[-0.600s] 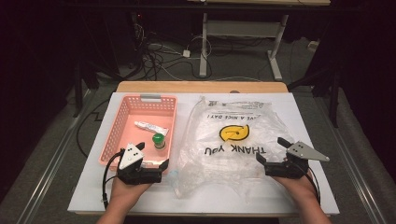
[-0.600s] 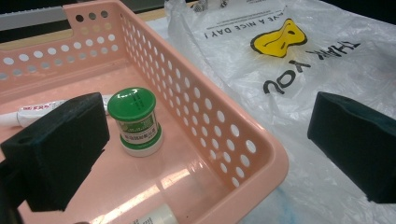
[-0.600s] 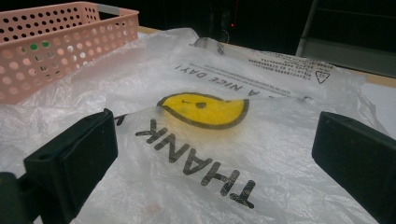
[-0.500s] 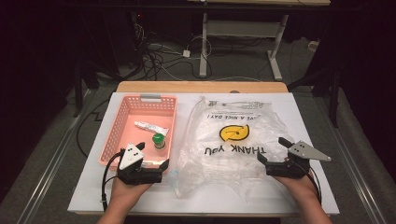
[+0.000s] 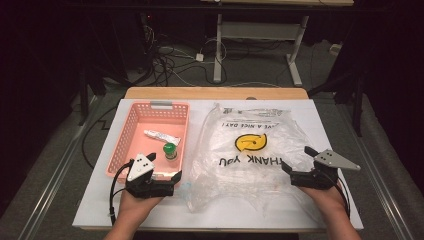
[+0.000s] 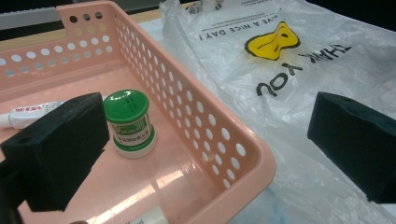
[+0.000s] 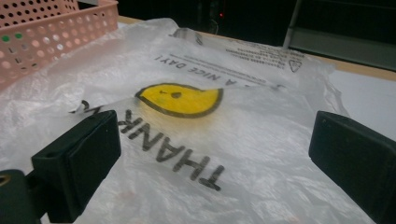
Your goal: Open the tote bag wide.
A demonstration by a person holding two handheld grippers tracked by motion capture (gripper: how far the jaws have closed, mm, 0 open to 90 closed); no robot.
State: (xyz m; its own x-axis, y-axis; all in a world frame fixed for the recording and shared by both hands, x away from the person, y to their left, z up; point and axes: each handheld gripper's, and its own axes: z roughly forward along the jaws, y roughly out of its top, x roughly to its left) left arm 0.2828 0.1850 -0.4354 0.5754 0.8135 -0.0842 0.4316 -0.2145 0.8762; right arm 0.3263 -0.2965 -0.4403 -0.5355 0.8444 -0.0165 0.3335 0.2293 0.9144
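Note:
A pink basket [image 5: 121,145] lies at the left of the white board and holds a green-lidded jar [image 5: 170,150] and a white tube [image 5: 161,136]. A clear plastic bag [image 5: 250,155] with a yellow smiley and "THANK YOU" print lies flat to its right. My left gripper [image 5: 164,166] hovers open at the basket's near right corner, and its view has the jar [image 6: 129,122] just past the left jaw. At the bag's right edge my right gripper [image 5: 297,159] stands open. Its jaws straddle the bag [image 7: 187,121] without pressing on it.
The white board [image 5: 100,200] covers a wooden table [image 5: 215,93]. Beyond the far edge are cables and a desk frame on a dark floor. A second white object lies at the basket's near end [image 6: 149,217].

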